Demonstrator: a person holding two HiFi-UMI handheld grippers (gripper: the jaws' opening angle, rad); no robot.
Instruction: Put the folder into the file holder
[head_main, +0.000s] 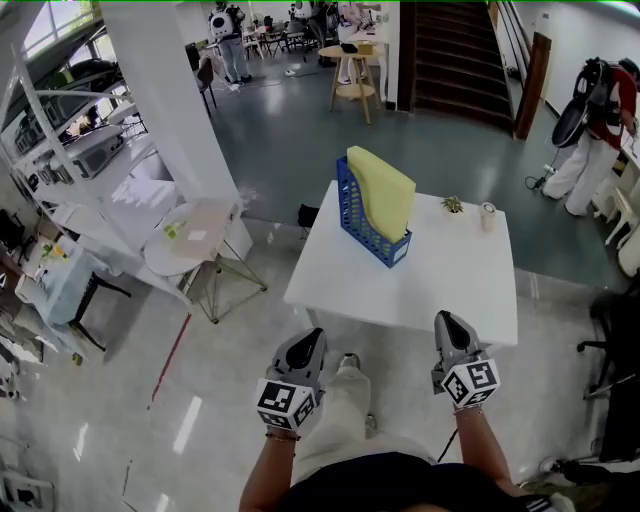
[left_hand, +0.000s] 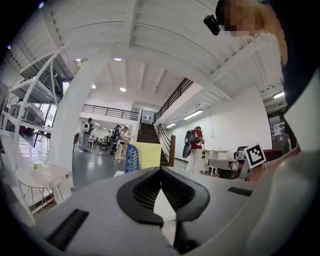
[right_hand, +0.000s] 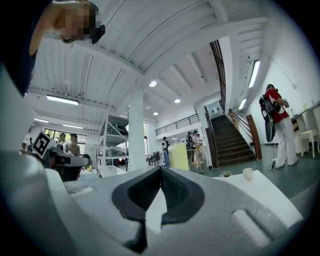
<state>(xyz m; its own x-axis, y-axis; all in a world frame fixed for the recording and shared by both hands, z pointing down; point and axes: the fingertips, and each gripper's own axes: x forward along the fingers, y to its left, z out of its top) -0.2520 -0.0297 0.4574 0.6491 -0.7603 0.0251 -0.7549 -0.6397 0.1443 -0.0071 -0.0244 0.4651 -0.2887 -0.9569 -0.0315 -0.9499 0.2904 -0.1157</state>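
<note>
A yellow folder (head_main: 384, 190) stands upright inside the blue file holder (head_main: 362, 218) on the white table (head_main: 440, 285). The folder (left_hand: 147, 155) and the holder (left_hand: 131, 159) also show beyond the jaws in the left gripper view, and the folder (right_hand: 179, 156) is small in the right gripper view. My left gripper (head_main: 308, 345) hangs in front of the table's near edge, shut and empty. My right gripper (head_main: 446, 327) is at the near right edge, also shut with nothing in it.
A small potted plant (head_main: 453, 205) and a pale cup (head_main: 488, 216) stand at the table's far right. A round side table (head_main: 195, 235) is to the left by a white pillar (head_main: 165, 95). A person (head_main: 592, 135) stands far right, stairs (head_main: 455, 55) behind.
</note>
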